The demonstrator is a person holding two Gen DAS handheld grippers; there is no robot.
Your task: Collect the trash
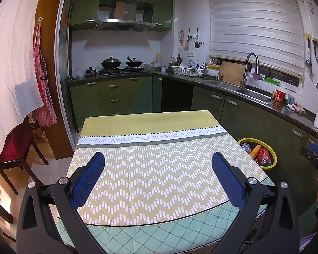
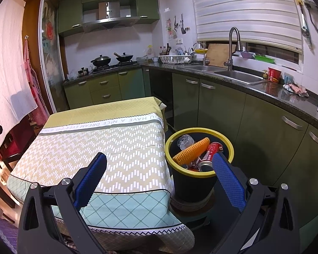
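Observation:
A black bin with a yellow rim (image 2: 201, 131) stands on the floor at the table's right side. It holds an orange foam net (image 2: 191, 151), a red can (image 2: 209, 154) and a clear plastic bottle (image 2: 185, 140). The bin (image 1: 272, 151) also shows at the right in the left wrist view. My left gripper (image 1: 158, 158) is open and empty above the table's patterned cloth (image 1: 150, 169). My right gripper (image 2: 159, 158) is open and empty, between the table's right edge and the bin.
A green kitchen counter with a sink (image 2: 237, 75) runs along the right. A stove with two woks (image 1: 120, 63) is at the back. A dark chair (image 1: 17, 158) stands left of the table. A white cloth (image 1: 8, 63) hangs at the left.

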